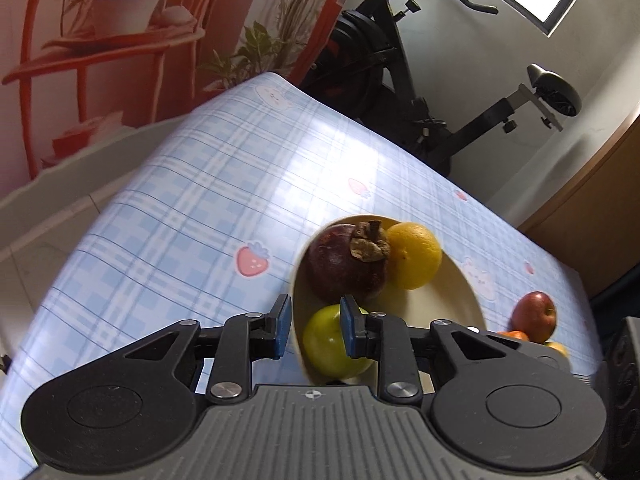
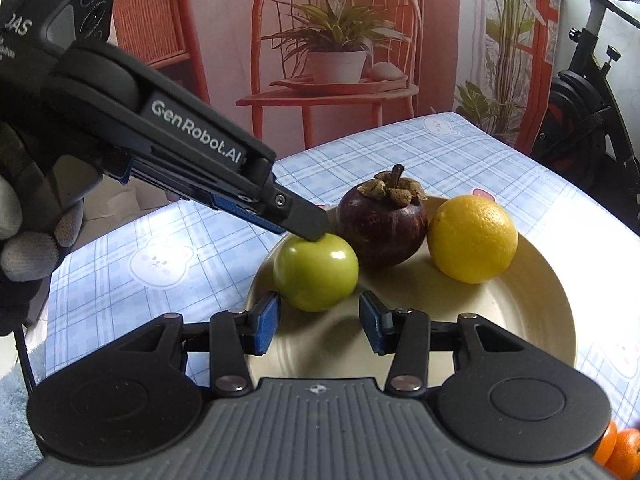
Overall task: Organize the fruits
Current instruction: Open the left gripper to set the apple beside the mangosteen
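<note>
A cream plate [image 1: 444, 304] [image 2: 500, 320] holds a green apple [image 1: 328, 348] [image 2: 316, 276], a dark purple mangosteen [image 1: 344, 268] [image 2: 382, 224] and a yellow citrus fruit [image 1: 414, 256] [image 2: 472, 238]. My left gripper [image 1: 314, 320] [image 2: 308, 228] straddles the plate's rim. One pad is outside the plate and the other is over the top of the green apple. A gap shows between the pads, so they clamp nothing. My right gripper [image 2: 319, 320] stands open just short of the green apple's near side, with nothing between its pads.
The table's blue plaid cloth [image 1: 180, 220] [image 2: 460, 152] runs on past the plate. A red apple [image 1: 534, 316] and oranges [image 1: 514, 335] [image 2: 620, 450] lie beside the plate. A gloved hand [image 2: 24, 240] holds the left gripper. An exercise bike [image 1: 400, 80] stands behind the table.
</note>
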{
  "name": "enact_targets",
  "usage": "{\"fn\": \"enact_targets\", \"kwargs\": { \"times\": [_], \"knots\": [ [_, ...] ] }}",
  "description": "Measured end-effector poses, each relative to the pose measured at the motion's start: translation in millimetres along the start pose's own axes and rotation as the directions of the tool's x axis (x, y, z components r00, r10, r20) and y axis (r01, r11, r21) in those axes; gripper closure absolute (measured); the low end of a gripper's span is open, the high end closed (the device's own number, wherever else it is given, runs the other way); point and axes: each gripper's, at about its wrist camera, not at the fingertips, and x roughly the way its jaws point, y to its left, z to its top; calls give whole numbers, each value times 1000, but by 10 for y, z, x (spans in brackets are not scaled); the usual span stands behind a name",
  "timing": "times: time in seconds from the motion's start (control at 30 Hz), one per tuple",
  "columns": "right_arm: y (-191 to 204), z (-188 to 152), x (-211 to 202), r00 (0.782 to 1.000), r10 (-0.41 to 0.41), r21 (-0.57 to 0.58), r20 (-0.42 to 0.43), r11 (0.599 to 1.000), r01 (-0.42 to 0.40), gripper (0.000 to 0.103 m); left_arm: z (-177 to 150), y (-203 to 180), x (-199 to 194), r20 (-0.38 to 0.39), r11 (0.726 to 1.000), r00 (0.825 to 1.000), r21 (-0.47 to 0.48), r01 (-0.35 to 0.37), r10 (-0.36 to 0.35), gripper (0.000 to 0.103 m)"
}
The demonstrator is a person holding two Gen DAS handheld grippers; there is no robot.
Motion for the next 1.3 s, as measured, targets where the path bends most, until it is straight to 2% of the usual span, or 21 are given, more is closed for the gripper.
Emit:
{"fn": "enact_targets", "kwargs": {
  "times": [0.23, 0.53, 0.77, 0.87, 1.07, 1.2, 1.3],
  "knots": [
    [-134, -34, -248, 999, -25, 72, 44, 997, 22, 56, 13, -12, -30, 11, 999, 999, 17, -36, 36, 75],
    [-299, -164, -676, 984, -111, 151, 136, 984, 91, 56, -19, -153, -68, 28, 992, 995, 72, -101, 100, 73],
    [-488, -419, -1169, 952, -214, 289, 221, 946, 145, 56, -29, -303, -59, 45, 978, 987, 136, -157, 152, 73],
    [-586, -525, -1378, 935, -270, 310, 232, 931, 192, 56, -17, -313, -71, 48, 977, 985, 126, -170, 165, 73],
    [-684, -780, -1762, 895, -376, 293, 239, 907, 303, 55, -11, -475, -198, 109, 970, 975, 123, -208, 196, 74],
    [-746, -1000, -1927, 885, -407, 327, 225, 887, 326, 55, 5, -672, -262, 138, 968, 974, 151, -200, 179, 74],
    [-785, -1144, -2001, 885, -418, 352, 207, 875, 331, 55, -6, -887, -266, 137, 969, 981, 187, -162, 137, 74]
  ]
}}
